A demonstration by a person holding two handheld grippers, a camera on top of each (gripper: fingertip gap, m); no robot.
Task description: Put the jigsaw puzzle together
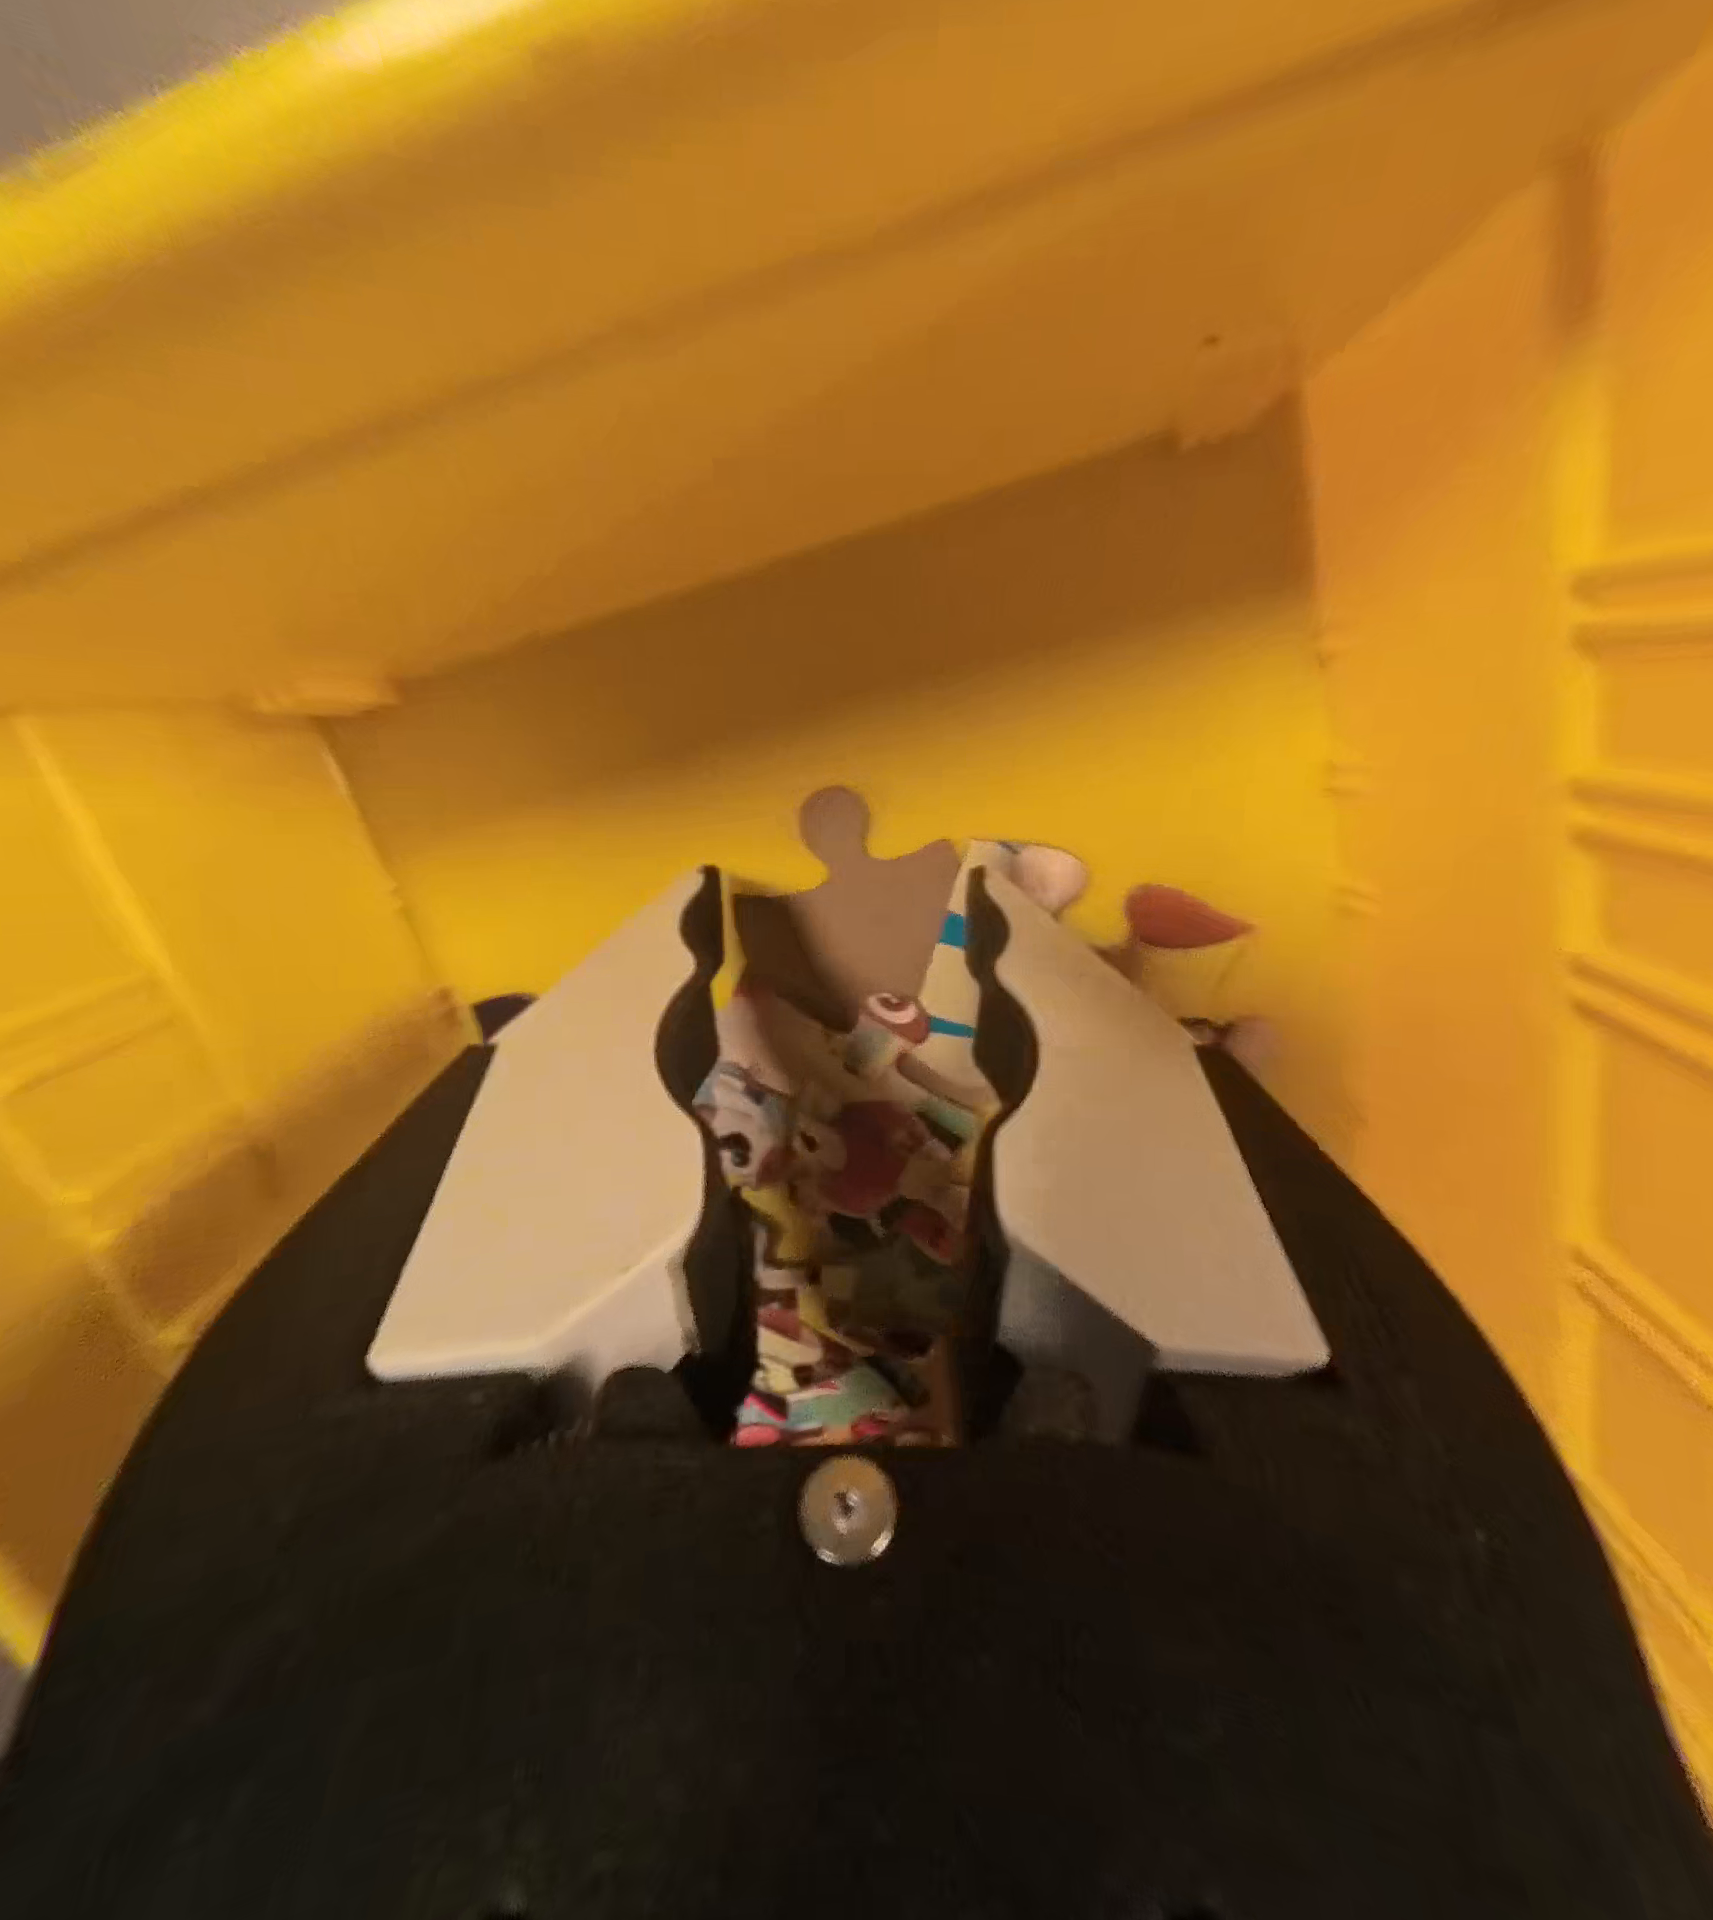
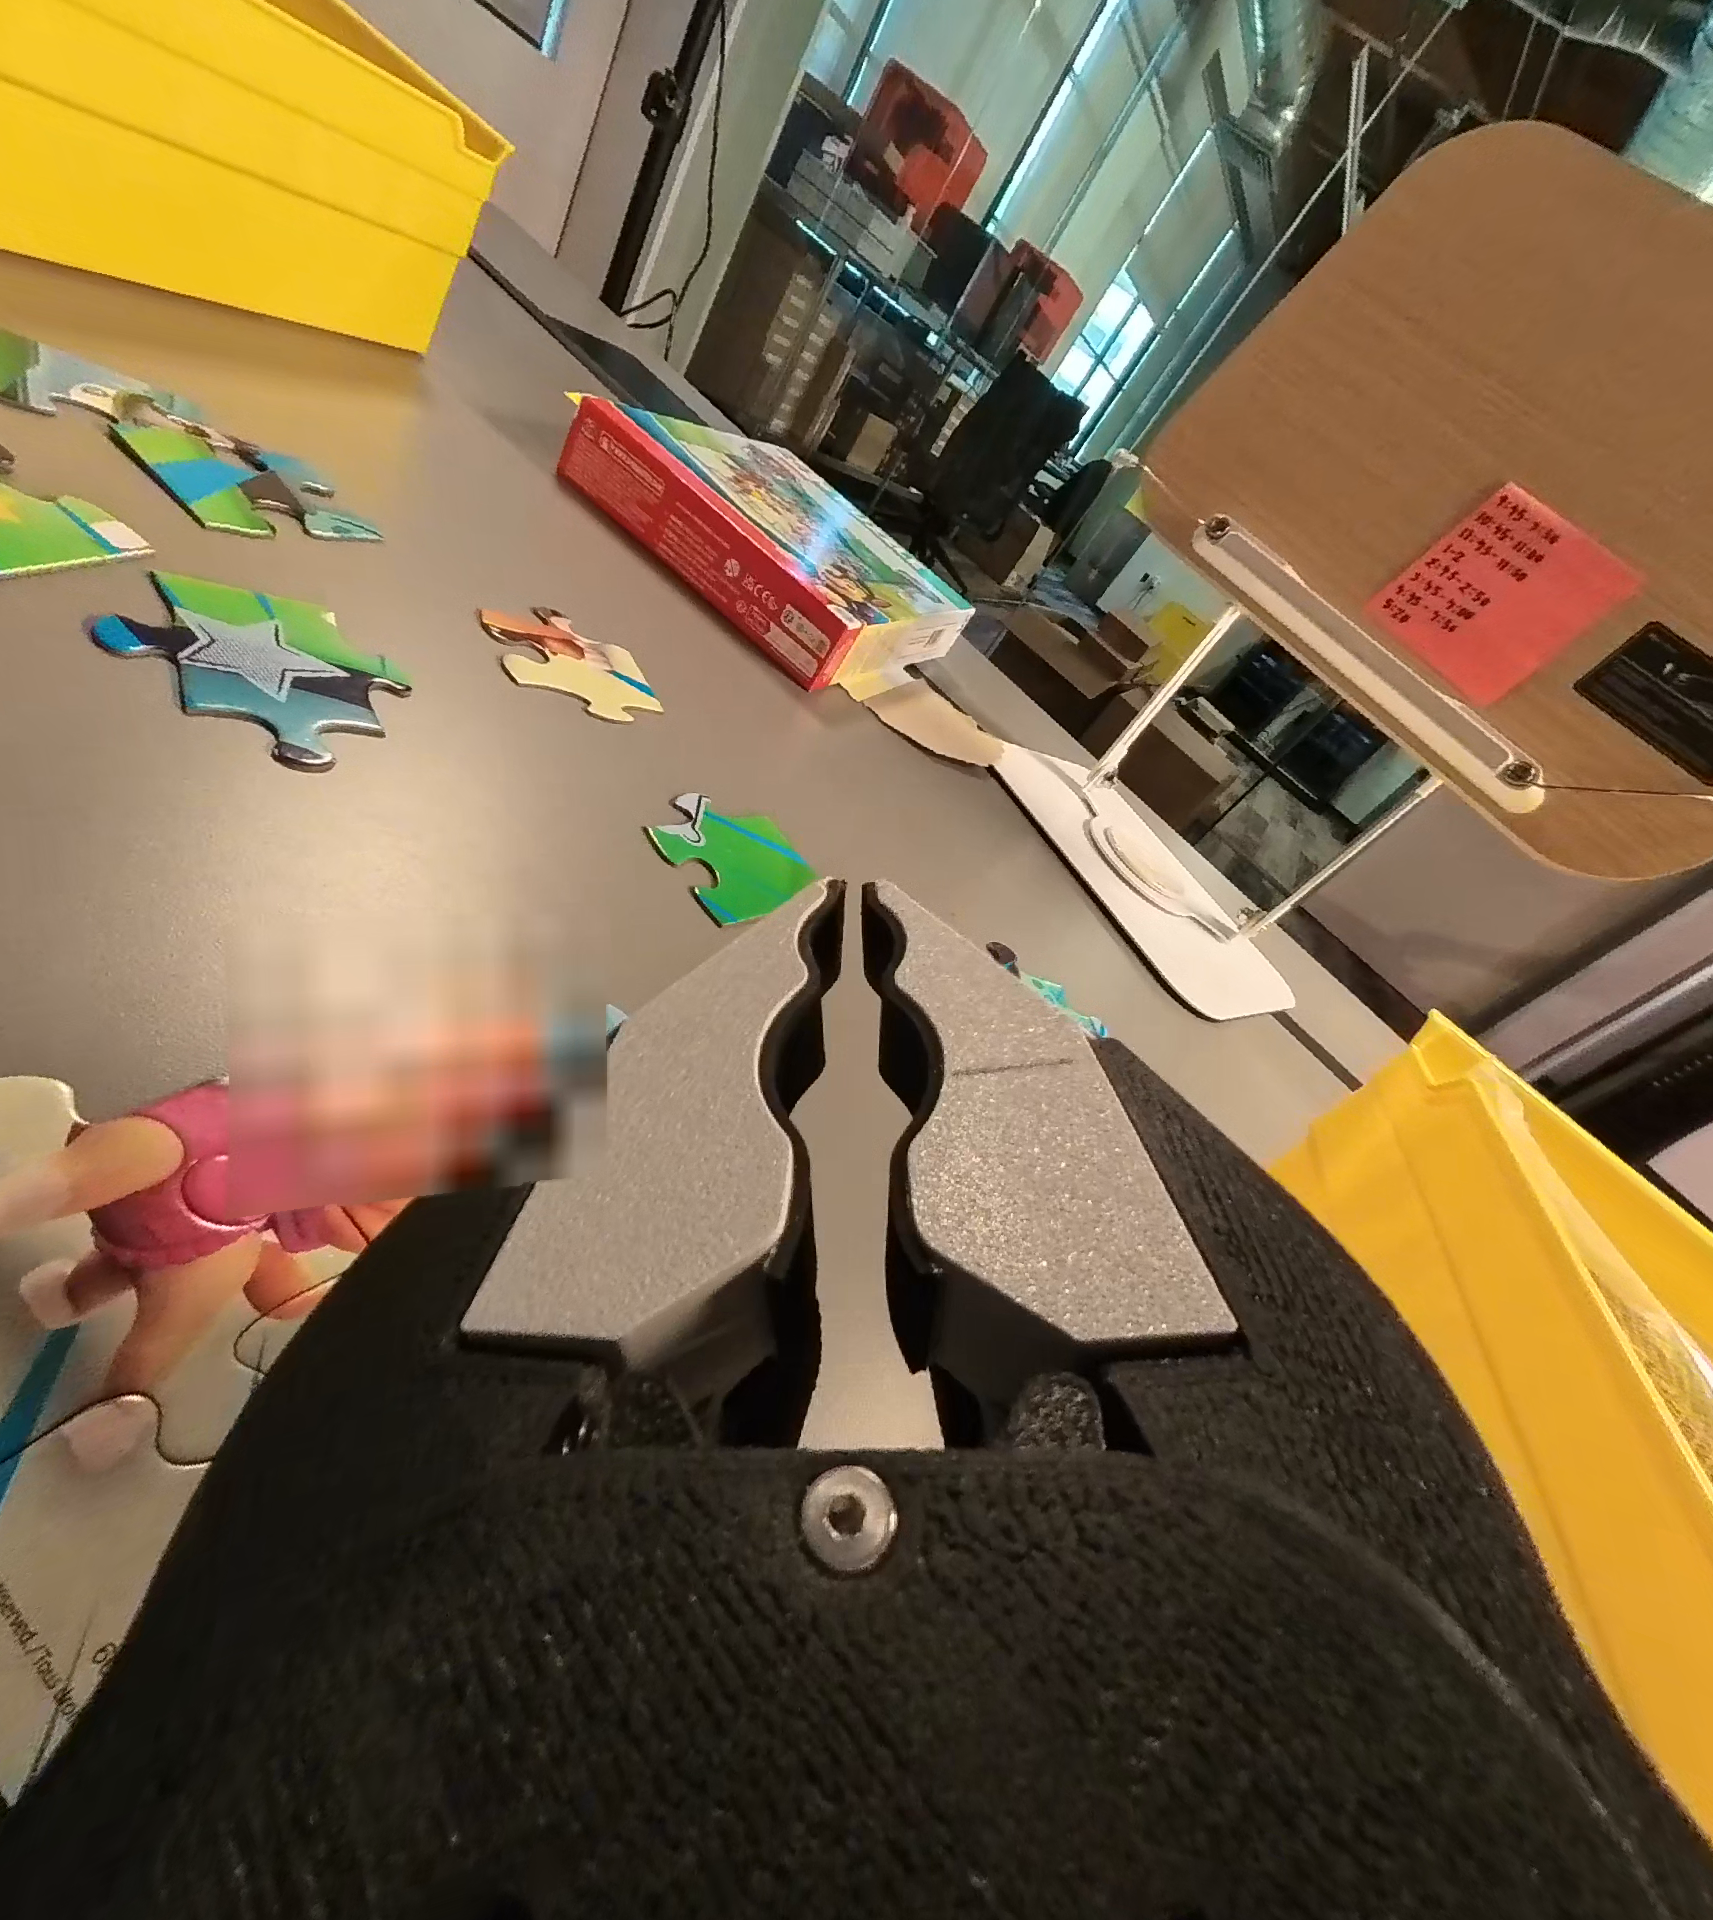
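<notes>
Two claws show, and only one has something in it. The left gripper (image 1: 847, 883) sits deep inside a yellow bin (image 1: 935, 540) of ribbed, hard plastic. Its pads look set against the two side edges of a puzzle piece (image 1: 867, 914), which stands on edge with its plain brown back to the camera and one knob poking up. More printed pieces (image 1: 831, 1195) lie on the bin floor below. The piece is probably light, thin and stiff, but its knobs would bend or peel, so the straight edge flanks look the safest hold. The right gripper (image 2: 853, 888) is pressed together on nothing, just beside a bin wall (image 2: 1558, 1299) of the same yellow. Glossy flat pieces, such as a green piece (image 2: 738, 862), lie farther from that wall on the smooth grey table (image 2: 208, 883).
</notes>
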